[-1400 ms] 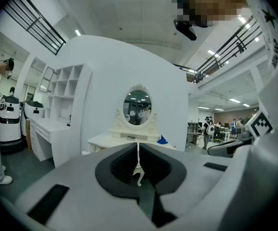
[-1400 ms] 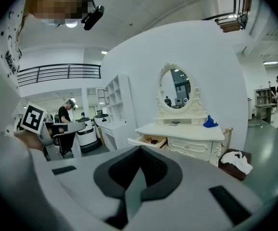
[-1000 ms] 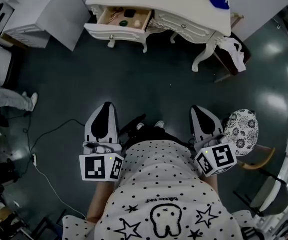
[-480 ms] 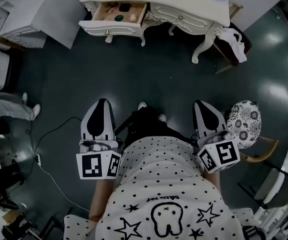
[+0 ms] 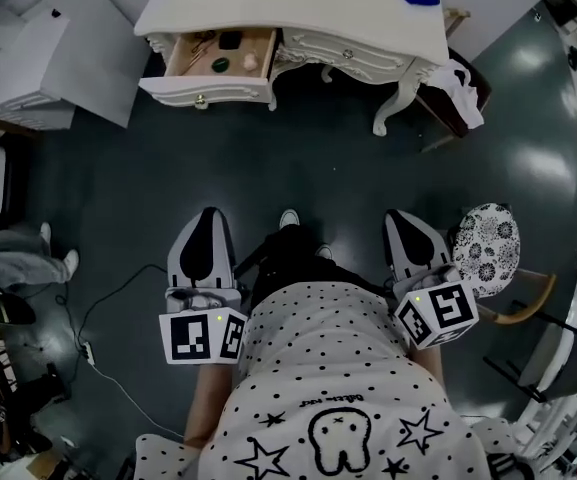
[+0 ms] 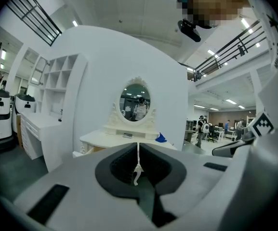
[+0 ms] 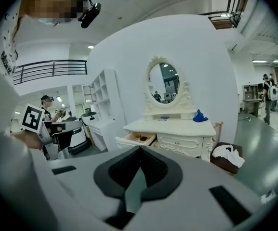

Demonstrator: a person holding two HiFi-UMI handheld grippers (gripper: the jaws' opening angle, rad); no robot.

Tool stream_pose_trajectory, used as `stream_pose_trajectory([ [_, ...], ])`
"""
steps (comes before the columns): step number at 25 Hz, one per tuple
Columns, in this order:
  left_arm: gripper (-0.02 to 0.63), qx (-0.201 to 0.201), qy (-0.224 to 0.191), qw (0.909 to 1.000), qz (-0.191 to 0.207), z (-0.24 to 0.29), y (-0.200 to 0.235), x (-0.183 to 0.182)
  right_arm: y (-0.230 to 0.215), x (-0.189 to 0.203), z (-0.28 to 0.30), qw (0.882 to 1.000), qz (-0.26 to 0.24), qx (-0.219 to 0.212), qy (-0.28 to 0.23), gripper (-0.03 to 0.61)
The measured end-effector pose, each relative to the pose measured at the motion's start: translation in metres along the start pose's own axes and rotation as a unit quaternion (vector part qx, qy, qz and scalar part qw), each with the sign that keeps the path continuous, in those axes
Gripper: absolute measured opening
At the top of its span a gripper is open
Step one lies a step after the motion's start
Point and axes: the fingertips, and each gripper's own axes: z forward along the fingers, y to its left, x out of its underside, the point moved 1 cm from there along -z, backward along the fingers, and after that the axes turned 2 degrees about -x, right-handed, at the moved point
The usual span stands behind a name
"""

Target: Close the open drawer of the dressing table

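The white dressing table [image 5: 368, 23] stands at the top of the head view, its left drawer [image 5: 208, 68] pulled out with a few small items inside. My left gripper [image 5: 208, 214] and right gripper [image 5: 399, 217] are held low by the person's body, far short of the table. Both point toward it, shut and empty. In the right gripper view the open drawer [image 7: 137, 138] shows left of the table's carved front [image 7: 182, 142], past the closed jaws of my right gripper [image 7: 139, 149]. My left gripper [image 6: 139, 148] hides most of the table [image 6: 122, 137].
A white shelf cabinet [image 5: 38, 63] stands left of the table. A brown stool with a white cloth [image 5: 458, 88] is at its right. A patterned round seat [image 5: 486, 250] is beside my right gripper. A cable [image 5: 118, 273] runs over the dark floor, and a person's legs [image 5: 18, 258] are at the left.
The dressing table has slid left and lower in the head view as the person walks. Both grippers keep their pose and stay shut.
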Motion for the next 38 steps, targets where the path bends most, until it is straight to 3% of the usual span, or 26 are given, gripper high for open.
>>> stream_pose_trajectory([
  [11, 0.023, 0.023, 0.008, 0.9996, 0.013, 0.058, 0.045, -0.021, 0.014, -0.025, 0.078, 1.0, 0.022, -0.01, 0.005, 0.009],
  [22, 0.021, 0.025, 0.019, 0.9995, -0.006, 0.089, 0.071, -0.016, 0.061, -0.054, 0.155, 0.998, 0.012, -0.066, -0.018, 0.009],
  [25, 0.023, 0.033, 0.018, 0.9992, -0.009, 0.093, 0.07, -0.019, 0.069, -0.048, 0.16, 0.997, 0.01, -0.076, -0.005, 0.009],
  [33, 0.021, 0.017, 0.031, 0.9992, -0.017, 0.105, 0.084, -0.012, 0.049, -0.042, 0.17, 0.998, 0.021, -0.061, 0.018, 0.009],
  [38, 0.022, 0.019, 0.027, 0.9994, 0.005, 0.125, 0.085, -0.017, 0.031, -0.047, 0.186, 0.997, 0.021, -0.068, 0.025, 0.009],
])
